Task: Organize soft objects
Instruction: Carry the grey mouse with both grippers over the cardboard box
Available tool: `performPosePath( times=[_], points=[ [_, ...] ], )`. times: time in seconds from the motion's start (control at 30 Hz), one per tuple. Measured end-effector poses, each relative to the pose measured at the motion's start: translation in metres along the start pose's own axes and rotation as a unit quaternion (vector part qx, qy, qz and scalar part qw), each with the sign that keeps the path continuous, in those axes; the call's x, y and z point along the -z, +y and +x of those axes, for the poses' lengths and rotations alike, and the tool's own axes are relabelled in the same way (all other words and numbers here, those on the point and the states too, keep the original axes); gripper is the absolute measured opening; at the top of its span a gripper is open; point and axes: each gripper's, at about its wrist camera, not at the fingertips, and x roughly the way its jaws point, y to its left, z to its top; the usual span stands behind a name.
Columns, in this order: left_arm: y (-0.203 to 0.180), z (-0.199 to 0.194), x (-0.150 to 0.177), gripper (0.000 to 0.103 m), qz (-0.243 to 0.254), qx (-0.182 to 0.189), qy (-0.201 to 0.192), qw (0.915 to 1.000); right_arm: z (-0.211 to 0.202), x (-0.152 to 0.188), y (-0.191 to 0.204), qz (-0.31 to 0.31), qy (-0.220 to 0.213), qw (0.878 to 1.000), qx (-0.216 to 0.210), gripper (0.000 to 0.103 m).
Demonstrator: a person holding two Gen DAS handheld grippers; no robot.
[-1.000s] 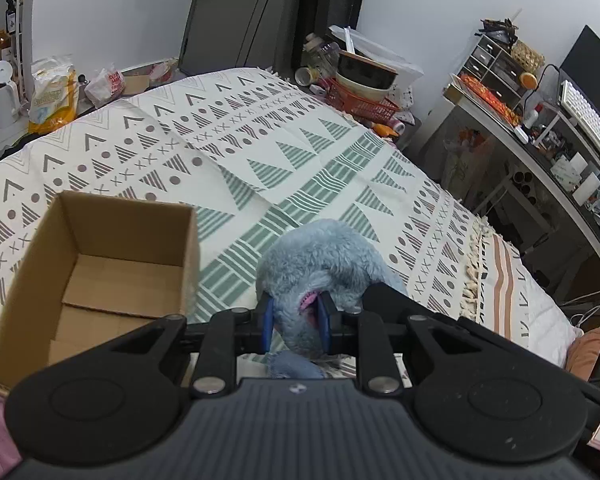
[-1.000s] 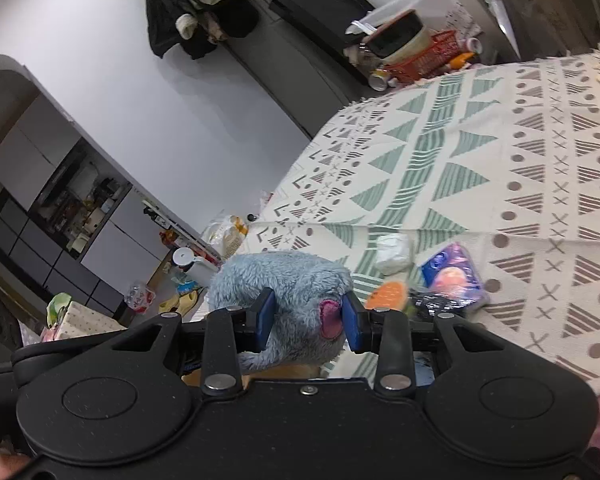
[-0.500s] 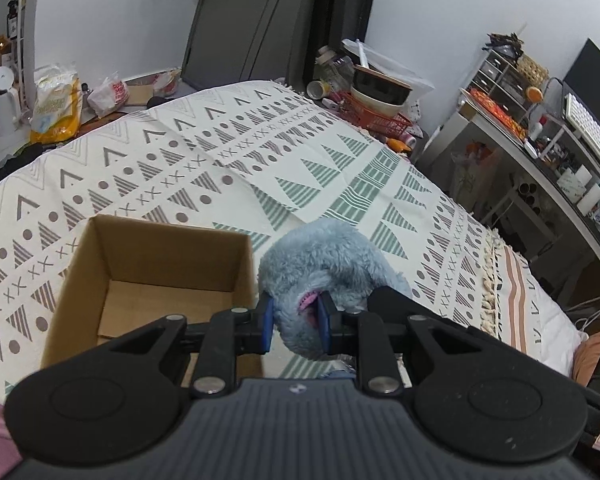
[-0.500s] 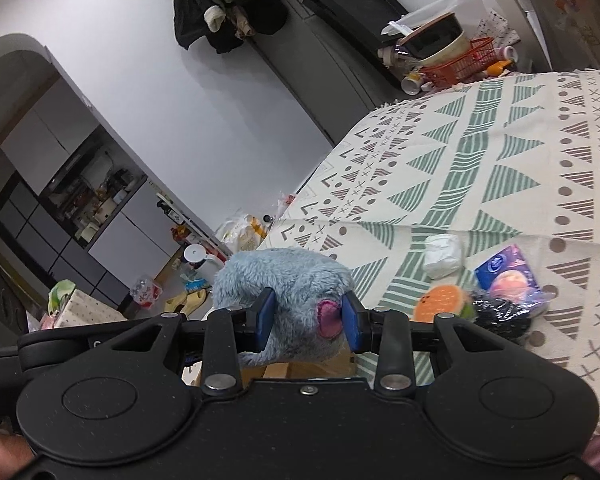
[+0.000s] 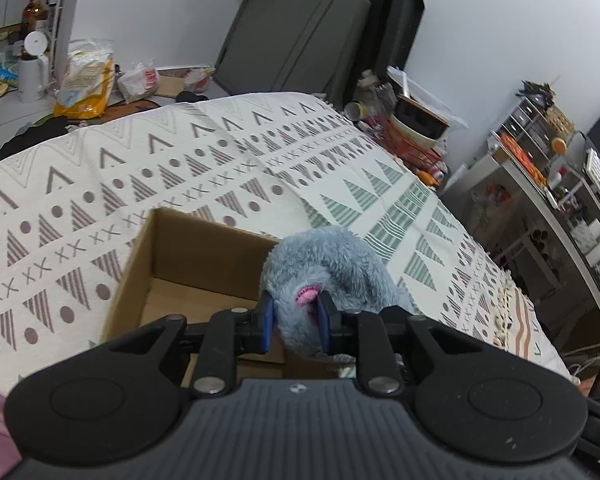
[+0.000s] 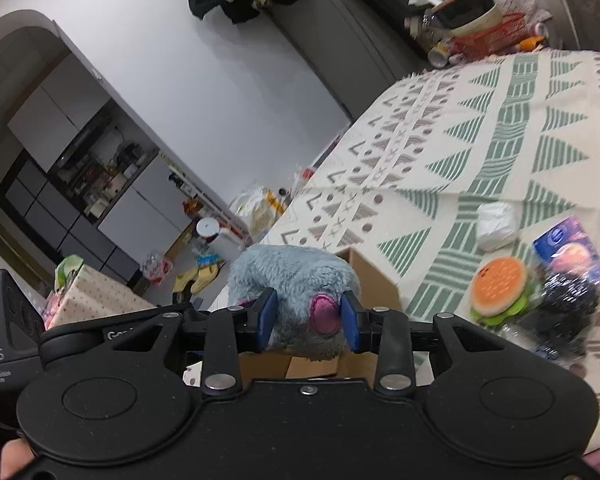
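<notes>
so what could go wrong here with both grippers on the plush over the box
The blue plush toy is pinched by both the left gripper and the right gripper; uneven release could tug it off course.

It hangs by the cardboard box wall, not centred, so it may catch the rim or tip the box.

The burger toy and other items lie close beside the box.

Your work surface is a bed [image 5: 228, 152] covered by a cream blanket printed with green and brown triangles, dots and crosses. 1 open cardboard box [image 5: 188, 252] sits directly on it. In your right wrist view, 4 items lie together on the blanket beside the box: a white wad [image 6: 496, 226], a burger-shaped toy [image 6: 499, 293], a blue packet [image 6: 568, 246] and a black crinkled bundle [image 6: 568, 312].
</notes>
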Motion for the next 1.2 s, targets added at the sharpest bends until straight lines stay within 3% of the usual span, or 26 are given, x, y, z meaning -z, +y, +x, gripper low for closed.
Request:
performPosePath(
  times=[0.43, 0.8, 0.87, 1.07, 1.2],
  points=[
    [0.053, 0.018, -0.003, 0.021, -0.040, -0.019, 0.007, 0.9990, 0.050, 0.019, 0.028, -0.014, 0.046, 0.998, 0.030, 0.037],
    [0.066, 0.032, -0.007, 0.022, -0.042, -0.036, 0.011, 0.9984, 0.071, 0.021, 0.033, -0.017, 0.068, 0.996, 0.052, 0.040],
    [0.069, 0.032, -0.009, 0.022, -0.044, -0.042, 0.008, 0.9981, 0.072, 0.022, 0.036, -0.021, 0.069, 0.996, 0.054, 0.045],
    [0.067, 0.030, -0.018, 0.028, -0.045, -0.062, 0.018, 0.9969, 0.070, 0.021, 0.042, -0.024, 0.073, 0.995, 0.056, 0.055],
    [0.060, 0.022, -0.022, 0.045, -0.041, -0.073, 0.019, 0.9963, 0.061, 0.019, 0.044, -0.020, 0.074, 0.995, 0.056, 0.061]
  ],
)
